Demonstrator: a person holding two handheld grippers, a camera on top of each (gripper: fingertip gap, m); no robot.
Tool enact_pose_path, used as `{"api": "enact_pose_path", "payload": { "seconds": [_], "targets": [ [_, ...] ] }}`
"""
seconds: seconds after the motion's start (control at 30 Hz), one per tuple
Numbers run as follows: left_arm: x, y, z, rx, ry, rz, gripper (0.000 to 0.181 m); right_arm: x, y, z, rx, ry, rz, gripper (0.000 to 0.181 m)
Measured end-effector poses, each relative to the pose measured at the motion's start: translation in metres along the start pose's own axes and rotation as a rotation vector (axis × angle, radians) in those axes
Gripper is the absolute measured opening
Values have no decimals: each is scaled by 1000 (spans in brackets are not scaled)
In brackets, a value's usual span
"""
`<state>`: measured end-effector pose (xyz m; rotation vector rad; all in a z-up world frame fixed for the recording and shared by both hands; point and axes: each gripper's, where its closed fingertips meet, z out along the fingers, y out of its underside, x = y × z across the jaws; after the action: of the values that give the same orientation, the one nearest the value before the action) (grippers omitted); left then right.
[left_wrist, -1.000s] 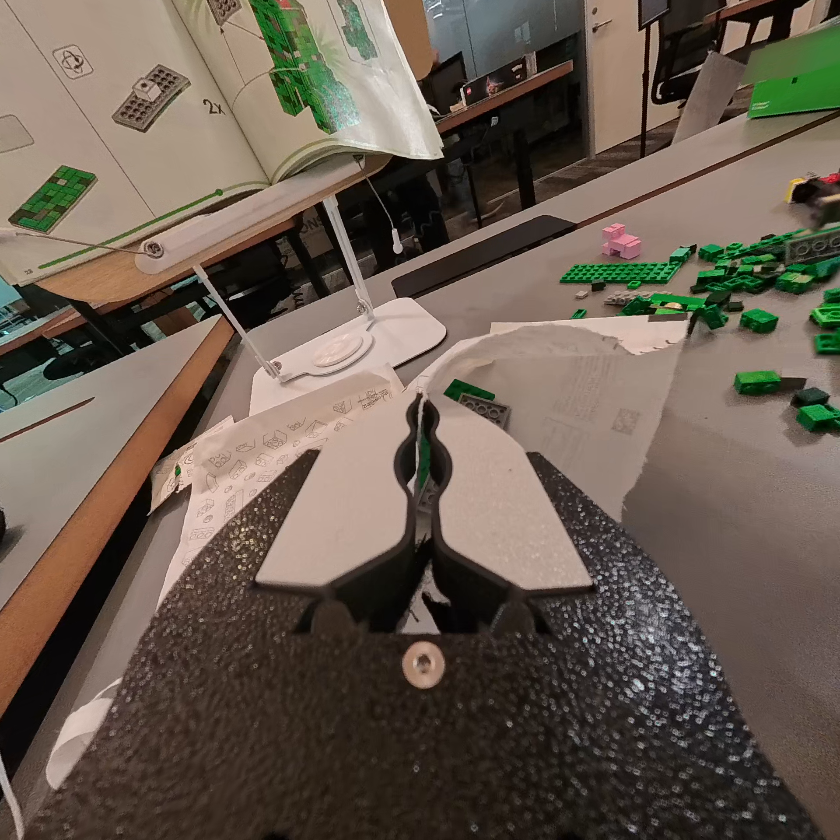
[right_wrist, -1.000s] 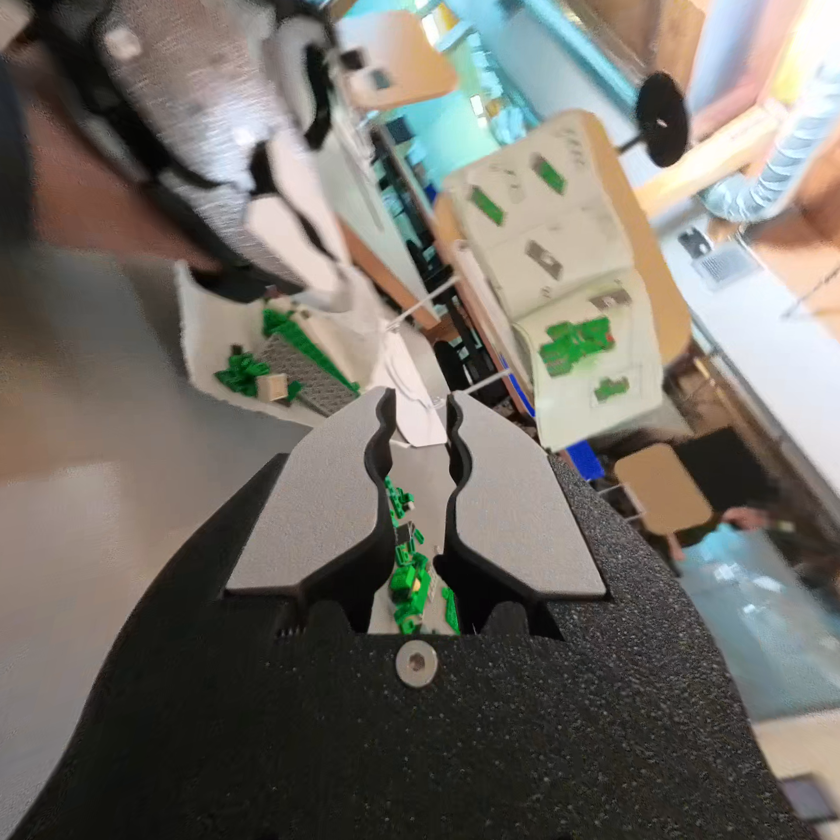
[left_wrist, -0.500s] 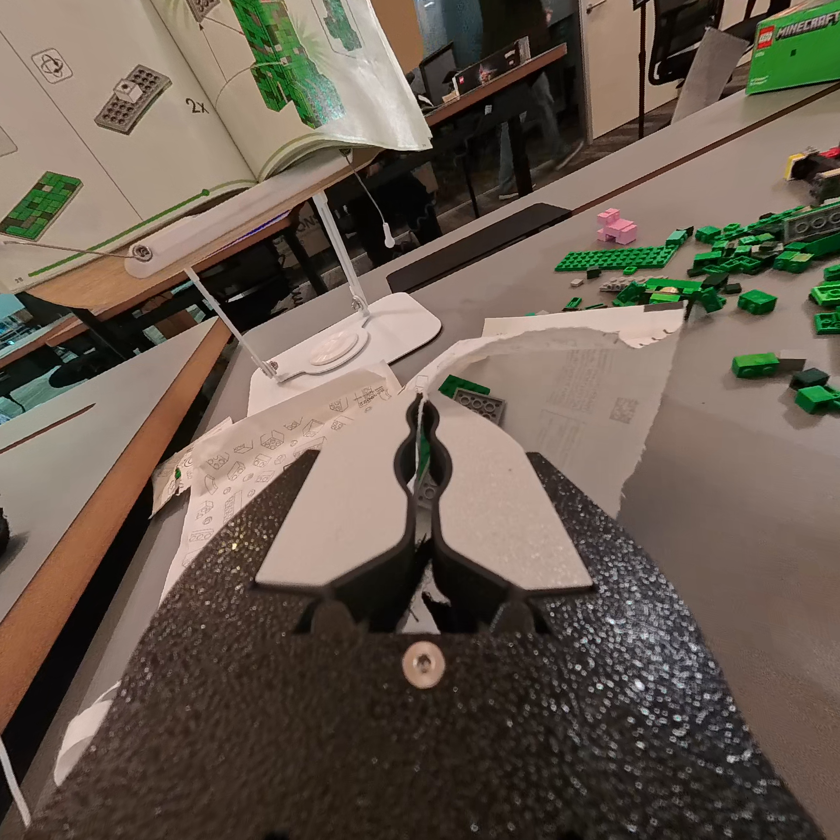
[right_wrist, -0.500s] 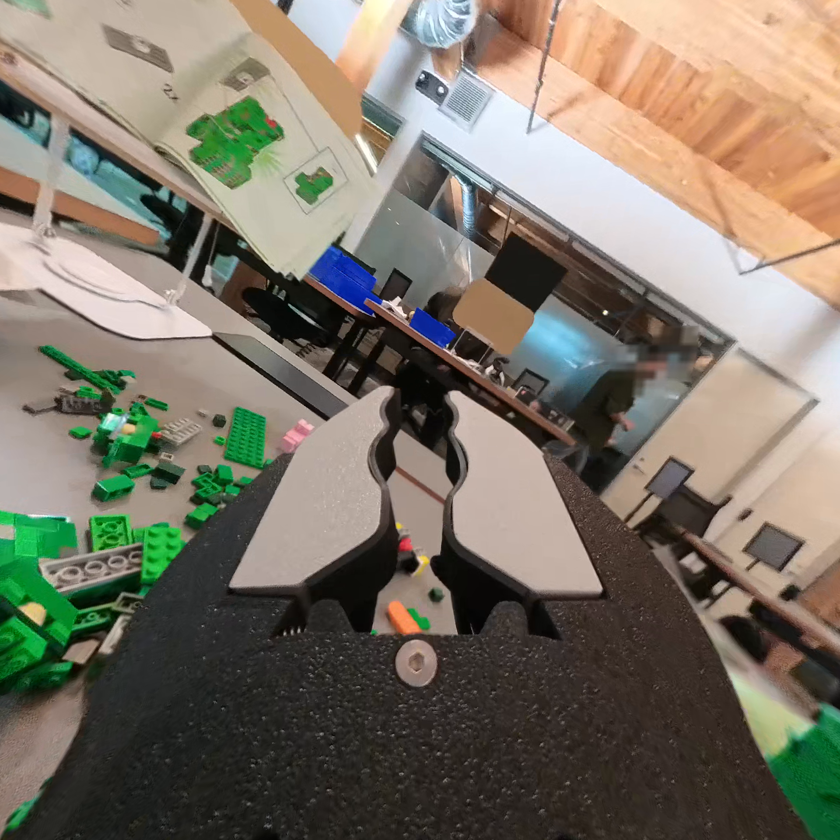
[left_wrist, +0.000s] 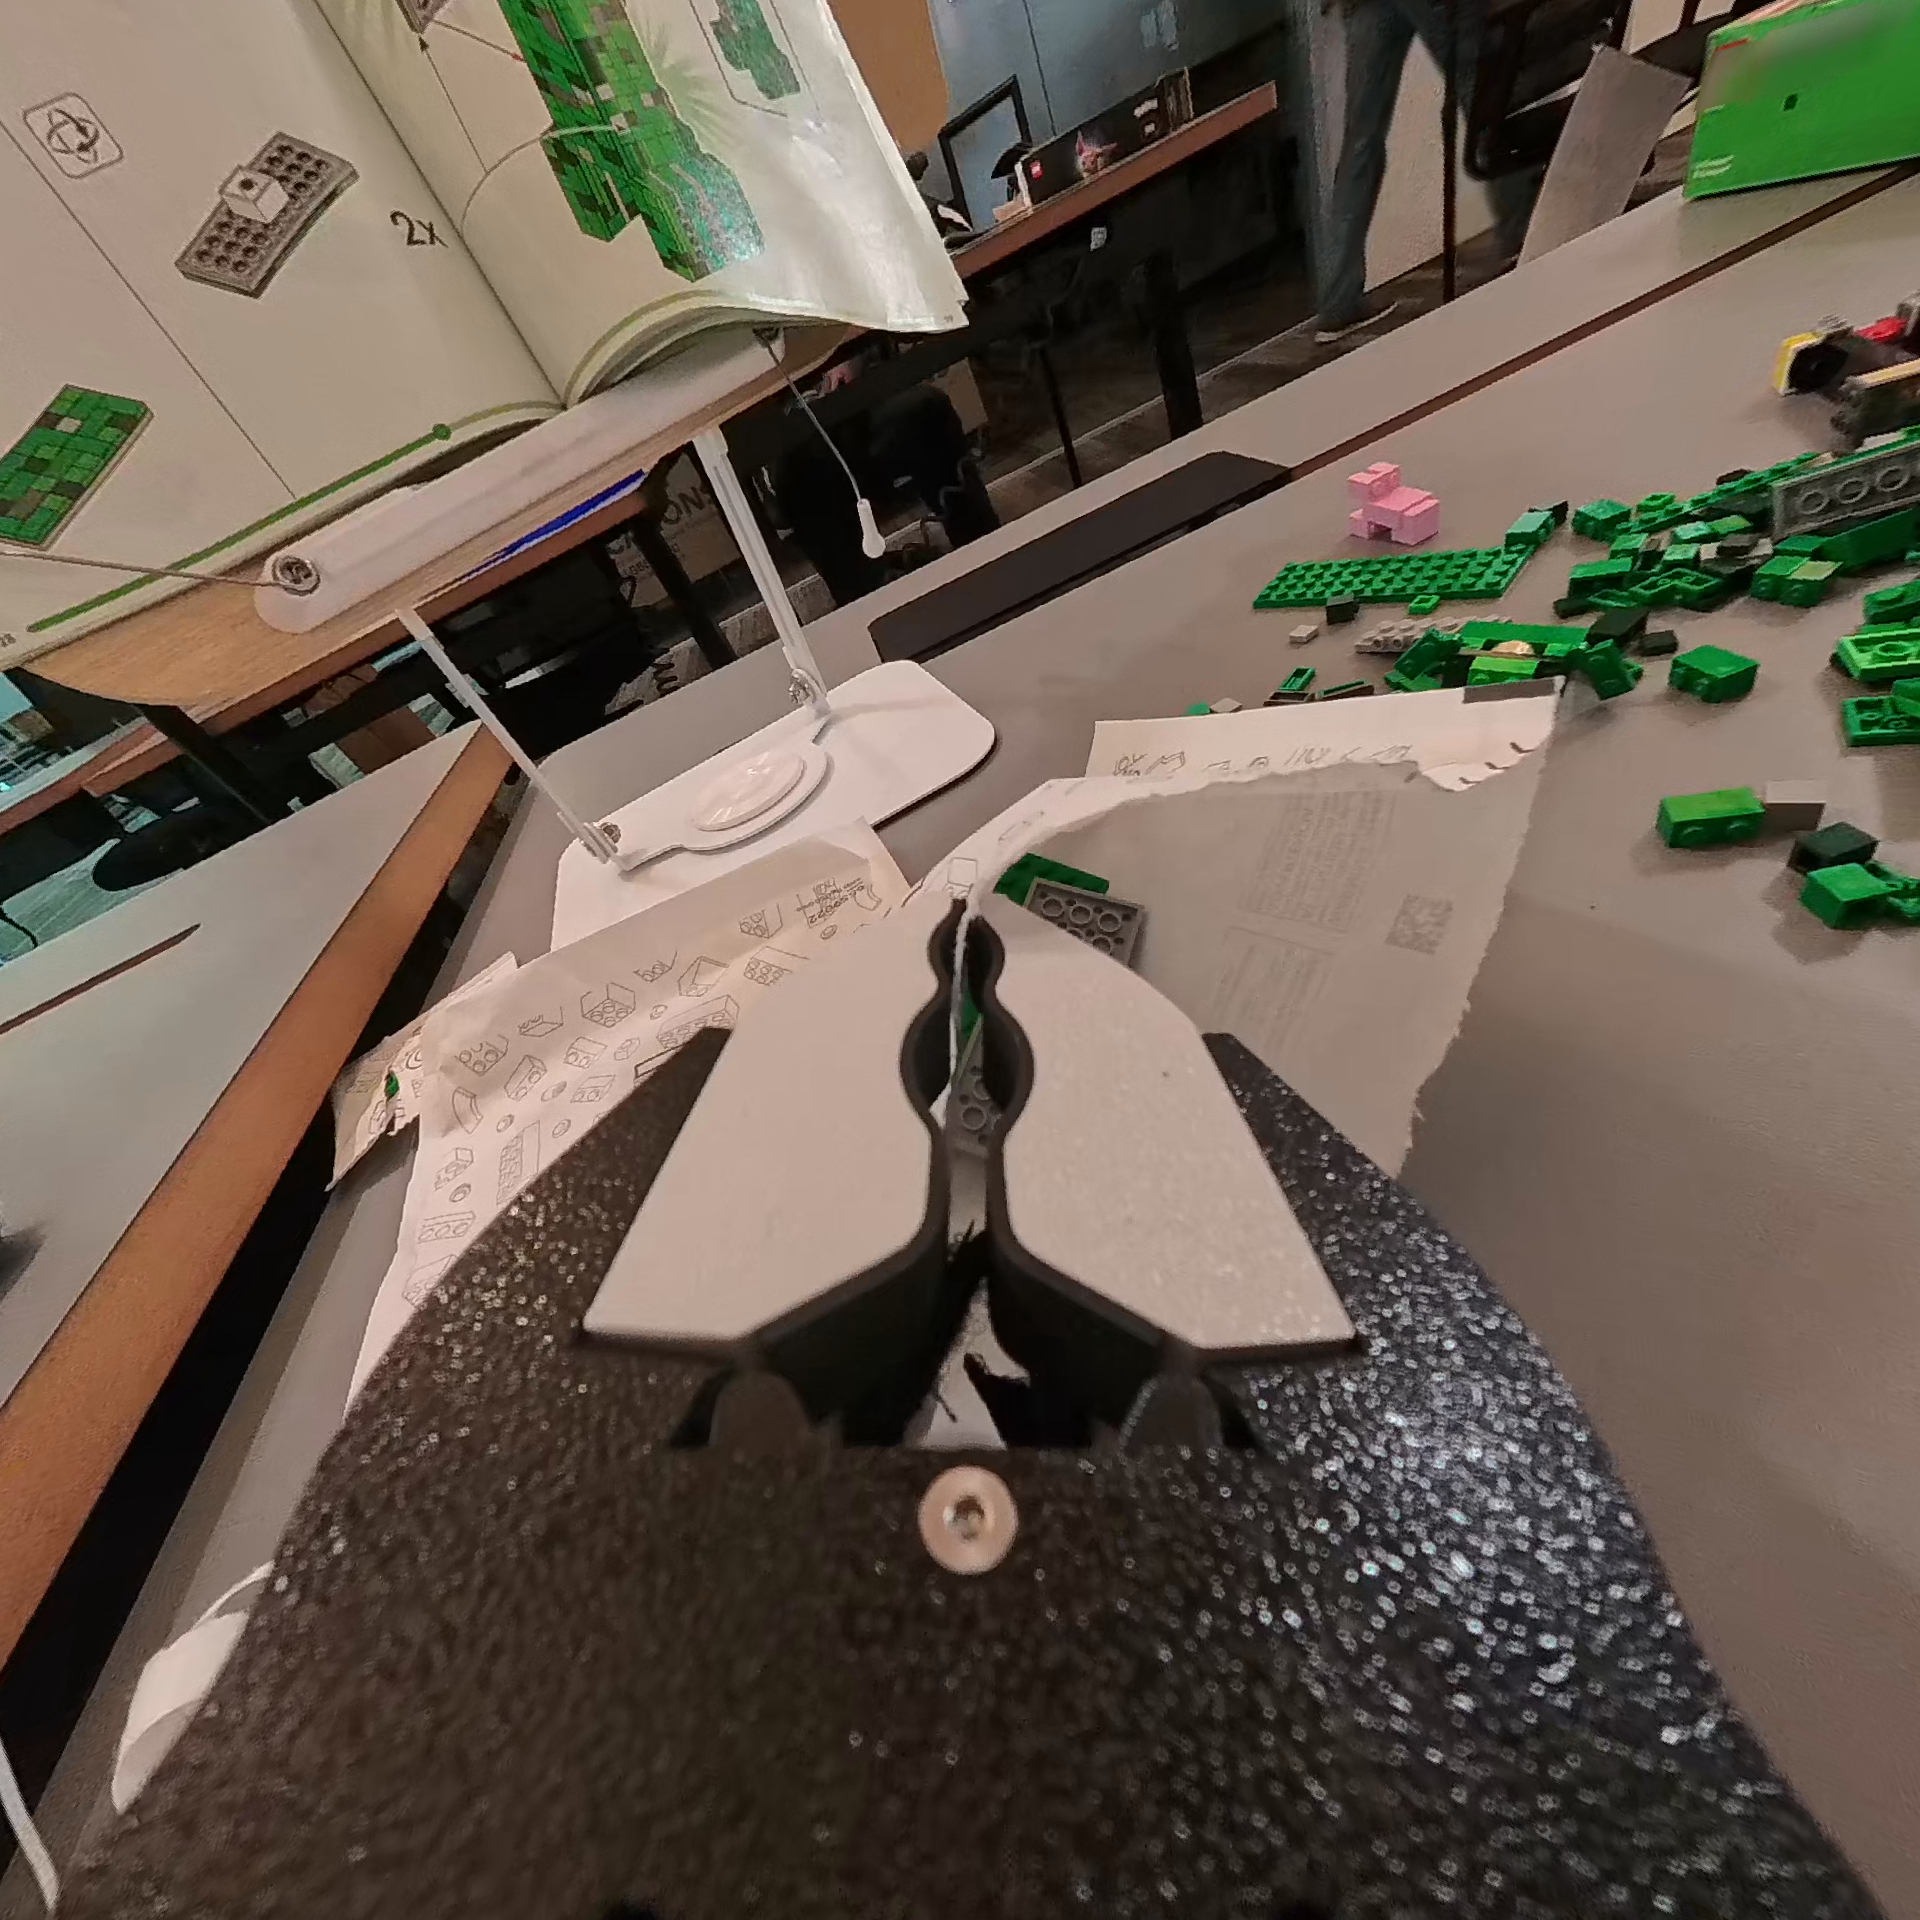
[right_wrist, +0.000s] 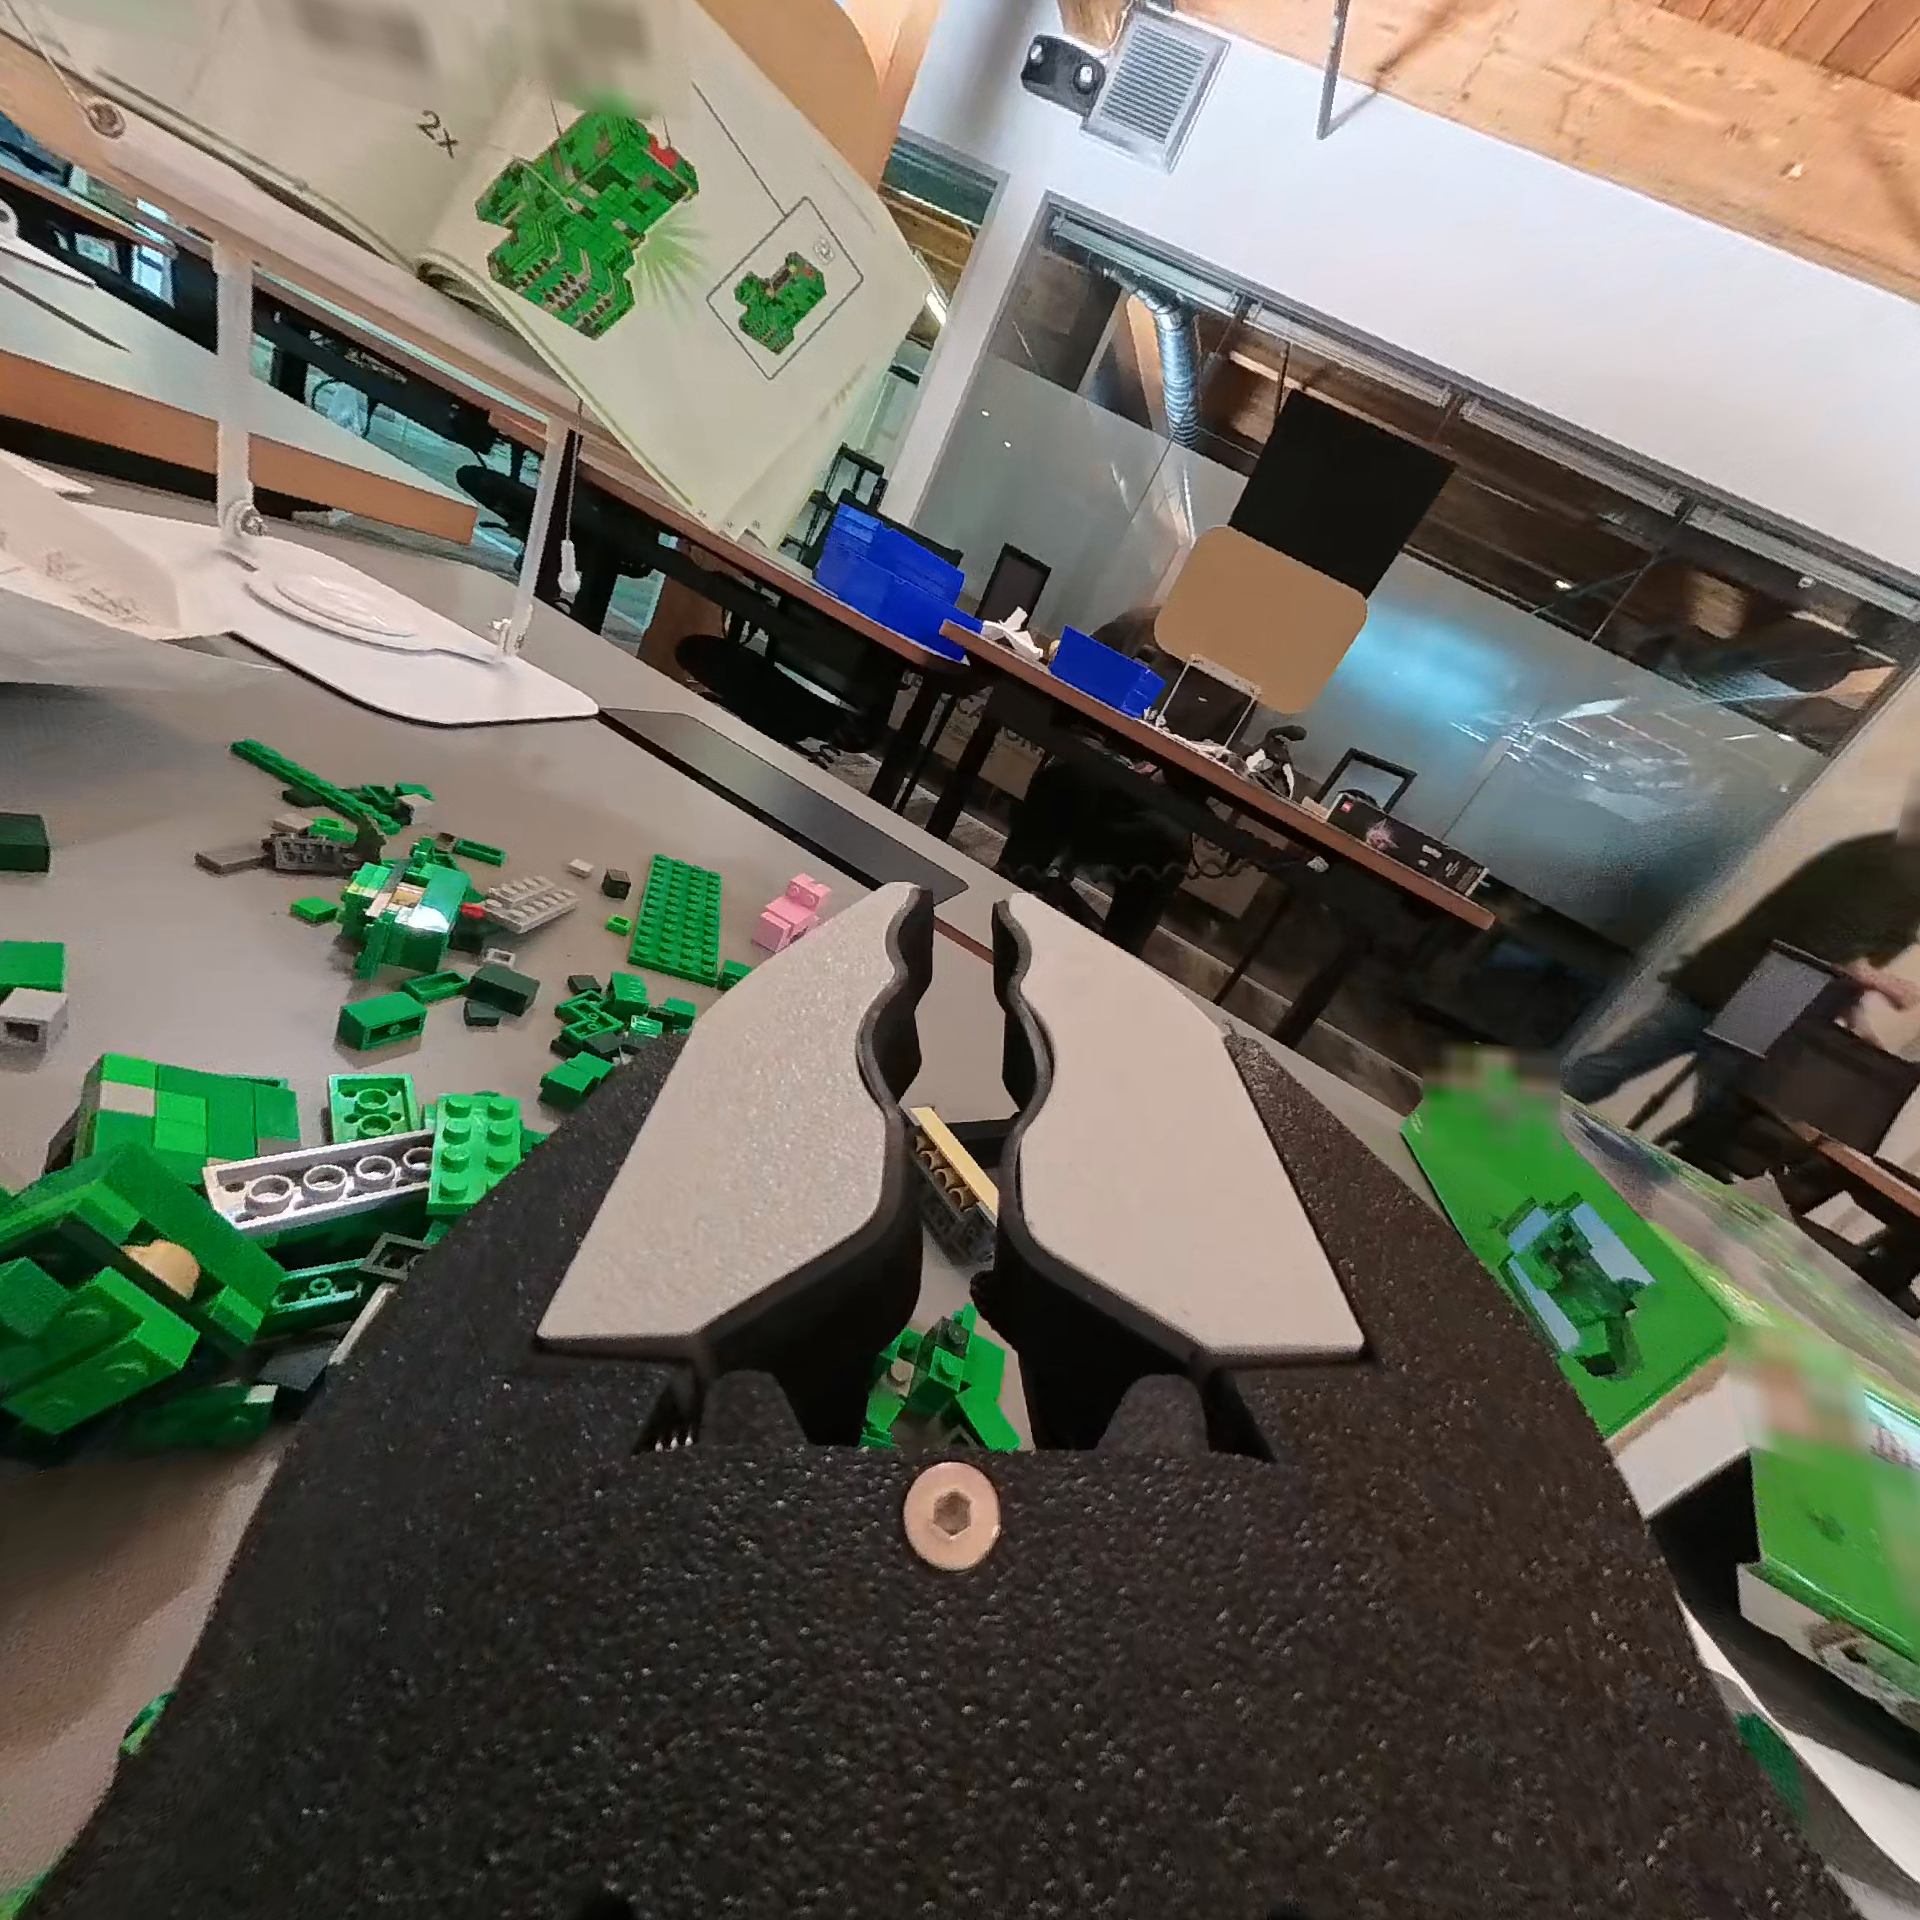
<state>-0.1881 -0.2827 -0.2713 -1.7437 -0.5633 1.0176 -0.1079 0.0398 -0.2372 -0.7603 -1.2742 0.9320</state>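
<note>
Left wrist view: left claw (left_wrist: 964, 940), pads pressed together on the torn upper edge of a white printed paper bag (left_wrist: 1340, 914), which lies opened on the grey counter (left_wrist: 1662, 1195); a grey studded plate (left_wrist: 1086, 914) and a green brick lie inside the bag mouth, just beyond the claw tips; a second sheet of white paper printed with brick outlines (left_wrist: 582, 1049) lies to the left, touching the bag; behind it, a white wire book stand (left_wrist: 769, 774) bearing an open instruction booklet (left_wrist: 312, 239); farther right, a long green studded plate (left_wrist: 1392, 577), a small pink brick figure (left_wrist: 1392, 506) and scattered loose green bricks (left_wrist: 1704, 665); a green cardboard box (left_wrist: 1808, 104) at the counter's far edge. Right wrist view: right claw (right_wrist: 958, 914), parted by a narrow gap and holding nothing, raised over the counter above a heap of green and grey bricks (right_wrist: 208, 1226); a dark studded piece with a tan edge (right_wrist: 951, 1174) shows through the gap, lying below and not gripped; the green box lies to the right, blurred. Handling note, as judgement: the paper is thin and already ragged, so the grip on its edge is best kept firm and any pull slow and level, lest the bag tear further or spill the pieces within.
</note>
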Motion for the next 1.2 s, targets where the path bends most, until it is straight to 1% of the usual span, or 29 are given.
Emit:
{"api": "enact_pose_path", "payload": {
  "seconds": [0.37, 1.2],
  "targets": [
    [0, 0, 0, 1, 3, -3, 0, 0, 4, 1, -10, -18, 35, 9],
    [1, 0, 0, -1, 6, -2, 0, -2, 7, 2, -24, -34, 38, 7]
  ]
}}
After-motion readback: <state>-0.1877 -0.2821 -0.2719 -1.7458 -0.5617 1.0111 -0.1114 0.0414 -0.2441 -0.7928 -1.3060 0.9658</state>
